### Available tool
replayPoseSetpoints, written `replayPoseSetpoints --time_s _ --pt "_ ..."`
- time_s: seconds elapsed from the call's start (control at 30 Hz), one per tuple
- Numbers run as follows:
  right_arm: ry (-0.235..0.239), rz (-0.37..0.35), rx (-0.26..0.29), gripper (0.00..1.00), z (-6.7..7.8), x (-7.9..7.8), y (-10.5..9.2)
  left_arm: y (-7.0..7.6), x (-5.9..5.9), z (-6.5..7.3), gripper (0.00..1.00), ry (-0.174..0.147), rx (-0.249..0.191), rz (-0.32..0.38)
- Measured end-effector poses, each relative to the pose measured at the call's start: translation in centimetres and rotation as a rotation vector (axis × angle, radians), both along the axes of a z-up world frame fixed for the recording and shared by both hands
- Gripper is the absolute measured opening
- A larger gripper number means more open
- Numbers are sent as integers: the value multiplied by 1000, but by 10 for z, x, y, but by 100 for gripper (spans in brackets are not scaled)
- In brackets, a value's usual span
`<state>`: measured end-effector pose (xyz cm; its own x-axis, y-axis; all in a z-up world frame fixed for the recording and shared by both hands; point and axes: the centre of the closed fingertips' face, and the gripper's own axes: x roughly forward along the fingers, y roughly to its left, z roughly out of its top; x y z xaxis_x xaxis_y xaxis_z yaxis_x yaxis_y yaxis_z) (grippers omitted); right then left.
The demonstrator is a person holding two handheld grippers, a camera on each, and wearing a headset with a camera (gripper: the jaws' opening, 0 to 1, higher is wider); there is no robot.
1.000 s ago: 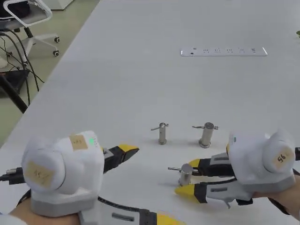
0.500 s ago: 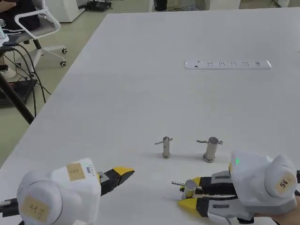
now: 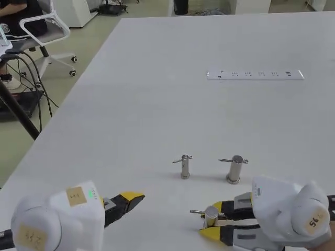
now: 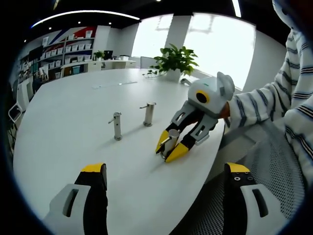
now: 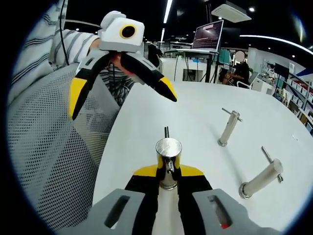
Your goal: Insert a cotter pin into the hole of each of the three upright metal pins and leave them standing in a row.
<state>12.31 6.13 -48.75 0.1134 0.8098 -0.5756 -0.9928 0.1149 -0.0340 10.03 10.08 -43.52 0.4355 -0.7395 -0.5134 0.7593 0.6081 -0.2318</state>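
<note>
White table (image 3: 157, 78) wide open; right claw (image 3: 211, 220) clenches near-edge pin (image 3: 211, 213); left claw (image 4: 165, 169) released.

Bare bench (image 3: 146, 104) runs open beyond the thinner pin (image 3: 185, 166) and thicker pin (image 3: 234, 170) to the power strip (image 3: 255, 75). A clear gap separates those pins.

Open office: long white table (image 3: 157, 94), swivel chair (image 3: 44, 32), potted plant (image 4: 177, 58), monitor (image 5: 208, 35).

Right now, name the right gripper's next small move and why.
Probably carry the held metal pin forward into line with the two standing pins: the right gripper grips it, its cotter pin is through, yet it sits short of their row.
</note>
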Motion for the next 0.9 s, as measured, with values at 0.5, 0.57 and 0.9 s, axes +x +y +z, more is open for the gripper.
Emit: replayPoseSetpoints --time_s 0.5,0.57,0.9 --pt "6 -103 20 8 28 28 -72 4 12 4 99 -7 25 37" --pt "-5 -124 4 8 29 36 -85 4 12 3 99 -1 29 37" --pt "-25 -208 -6 8 37 70 -126 5 10 1 99 10 49 19"
